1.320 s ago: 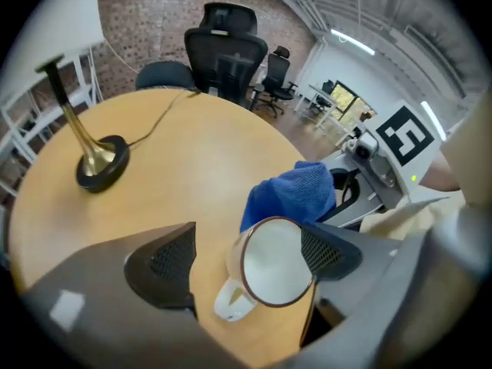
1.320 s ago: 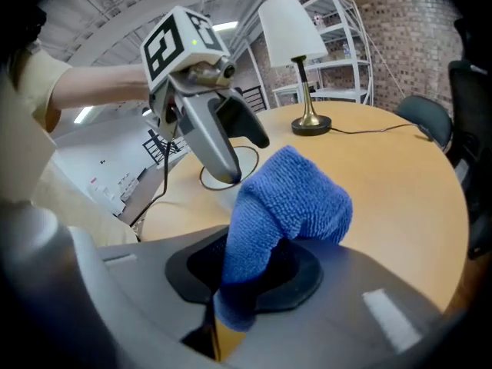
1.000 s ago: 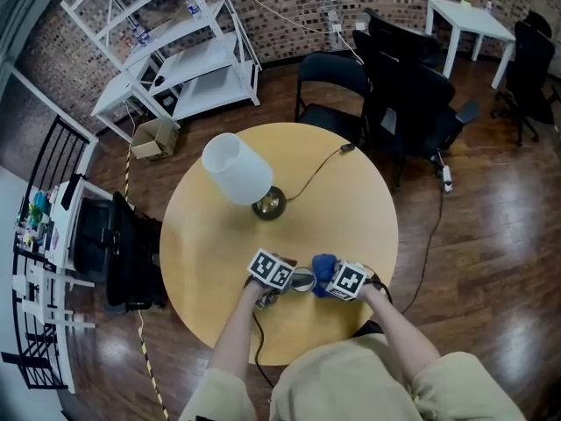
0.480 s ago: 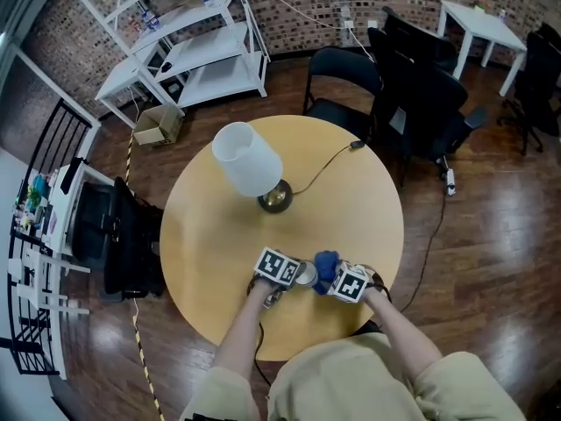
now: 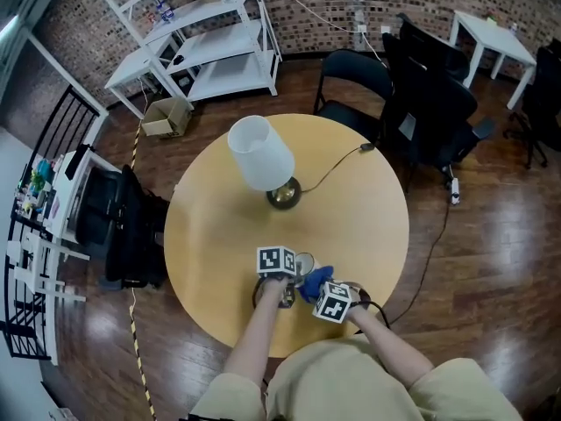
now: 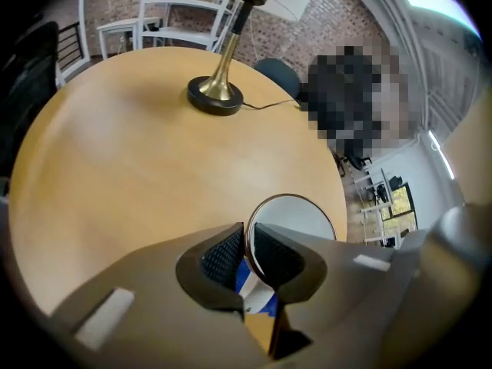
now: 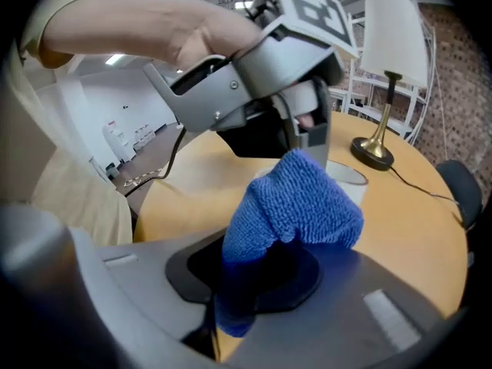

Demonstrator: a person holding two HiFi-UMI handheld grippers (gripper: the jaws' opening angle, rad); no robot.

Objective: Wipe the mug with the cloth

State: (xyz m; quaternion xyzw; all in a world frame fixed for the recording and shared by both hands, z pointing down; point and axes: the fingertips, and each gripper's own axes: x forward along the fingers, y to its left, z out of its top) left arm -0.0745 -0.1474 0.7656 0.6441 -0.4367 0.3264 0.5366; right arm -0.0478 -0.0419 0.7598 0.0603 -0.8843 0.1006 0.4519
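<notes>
A mug (image 5: pixel 304 262) with a pale inside and a dark rim stands on the round wooden table (image 5: pixel 219 226), near its front edge. My left gripper (image 5: pixel 282 279) is shut on the mug's rim (image 6: pixel 292 200), one jaw inside the wall and one outside. In the left gripper view the pinch sits low in the frame, at the left gripper (image 6: pixel 247 246). My right gripper (image 5: pixel 323 289) is shut on a blue cloth (image 5: pixel 315 282), just right of the mug. In the right gripper view the cloth (image 7: pixel 296 202) stands up from the right gripper (image 7: pixel 261 275), close in front of the mug (image 7: pixel 350 177).
A table lamp with a white shade (image 5: pixel 261 153) and brass base (image 5: pixel 284 193) stands at the table's middle, its cord (image 5: pixel 337 167) running off the far right edge. Black chairs (image 5: pixel 355 82) stand behind the table, white shelves (image 5: pixel 197 46) at the far left.
The left gripper's jaws have closed on the mug's rim. The right gripper with the cloth has drawn back toward the table's front edge, below and right of the mug.
</notes>
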